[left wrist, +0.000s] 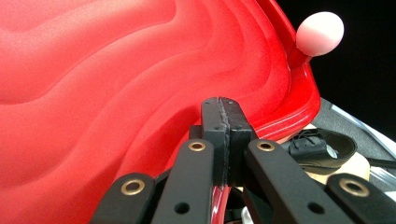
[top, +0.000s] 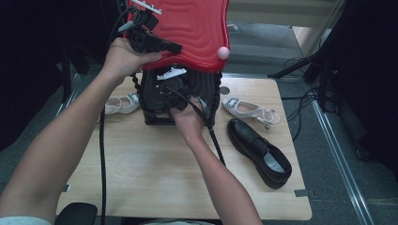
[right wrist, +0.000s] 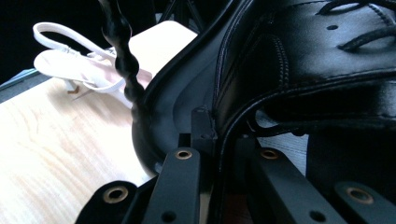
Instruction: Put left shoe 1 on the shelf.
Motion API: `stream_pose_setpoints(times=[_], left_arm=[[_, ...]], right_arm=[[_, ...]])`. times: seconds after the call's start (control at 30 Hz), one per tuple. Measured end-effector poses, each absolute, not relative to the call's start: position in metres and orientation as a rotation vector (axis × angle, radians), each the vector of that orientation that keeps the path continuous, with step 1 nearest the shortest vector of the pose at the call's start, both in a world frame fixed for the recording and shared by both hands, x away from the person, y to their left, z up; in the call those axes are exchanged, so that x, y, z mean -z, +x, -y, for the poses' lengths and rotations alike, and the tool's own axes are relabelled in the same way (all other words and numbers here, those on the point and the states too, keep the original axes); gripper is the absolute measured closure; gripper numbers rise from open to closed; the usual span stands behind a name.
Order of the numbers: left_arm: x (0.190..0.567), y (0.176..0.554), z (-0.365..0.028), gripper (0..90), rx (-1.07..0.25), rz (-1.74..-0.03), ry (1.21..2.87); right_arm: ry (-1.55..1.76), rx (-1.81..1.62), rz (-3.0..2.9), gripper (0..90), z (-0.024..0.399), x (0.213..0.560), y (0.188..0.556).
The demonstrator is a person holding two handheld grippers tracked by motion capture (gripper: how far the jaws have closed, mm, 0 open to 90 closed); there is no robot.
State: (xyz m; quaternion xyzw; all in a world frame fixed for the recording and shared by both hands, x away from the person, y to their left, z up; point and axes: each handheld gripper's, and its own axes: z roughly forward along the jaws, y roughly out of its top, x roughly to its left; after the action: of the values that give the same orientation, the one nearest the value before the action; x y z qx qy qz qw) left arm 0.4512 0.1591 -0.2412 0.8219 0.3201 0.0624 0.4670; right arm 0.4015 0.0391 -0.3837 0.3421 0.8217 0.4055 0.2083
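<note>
Red wavy-ribbed lid [top: 192,28], pink knob, raised above black case [top: 155,101]; left gripper [left wrist: 223,140] jaws clamped on its rim; right gripper [right wrist: 219,140] jaws pinch black shoe [right wrist: 317,60] collar.

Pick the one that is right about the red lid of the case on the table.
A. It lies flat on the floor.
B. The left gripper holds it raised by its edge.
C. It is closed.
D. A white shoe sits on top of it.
B: the left gripper is shut on the edge of the red lid, which stands raised above the black case.
</note>
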Motion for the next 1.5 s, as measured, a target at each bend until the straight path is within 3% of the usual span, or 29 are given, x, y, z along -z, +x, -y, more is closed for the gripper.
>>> stream_pose_setpoints(times=[0.13, 0.27, 0.5, 0.67, 1.03, 1.13, 1.23, 1.5], left_arm=[[0.242, 0.451, -0.16, 90.0, -0.153, -0.781, 2.014], [0.241, 0.45, -0.158, 90.0, -0.183, -0.782, 2.025], [0.241, 0.449, -0.158, 90.0, -0.199, -0.781, 2.021], [0.241, 0.449, -0.158, 90.0, -0.197, -0.783, 2.024], [0.24, 0.451, -0.158, 90.0, -0.181, -0.788, 2.023], [0.24, 0.451, -0.159, 90.0, -0.17, -0.793, 2.022], [0.24, 0.451, -0.159, 90.0, -0.163, -0.8, 2.019], [0.24, 0.452, -0.159, 90.0, -0.16, -0.799, 2.022]], right_arm=[[0.958, -1.102, -2.282, 82.1, -0.046, 0.387, 0.399], [1.021, -1.13, -2.329, 70.4, -0.051, 0.388, 0.402], [1.034, -1.197, -2.333, 59.4, -0.05, 0.386, 0.402], [1.01, -1.216, -2.348, 59.2, -0.043, 0.38, 0.395], [0.949, -1.28, -2.395, 71.7, -0.009, 0.367, 0.363], [0.915, -1.322, -2.445, 83.8, 0.003, 0.365, 0.352], [0.916, -1.328, -2.478, 90.0, 0.007, 0.368, 0.349], [0.952, -1.327, -2.549, 90.0, 0.027, 0.399, 0.347]])
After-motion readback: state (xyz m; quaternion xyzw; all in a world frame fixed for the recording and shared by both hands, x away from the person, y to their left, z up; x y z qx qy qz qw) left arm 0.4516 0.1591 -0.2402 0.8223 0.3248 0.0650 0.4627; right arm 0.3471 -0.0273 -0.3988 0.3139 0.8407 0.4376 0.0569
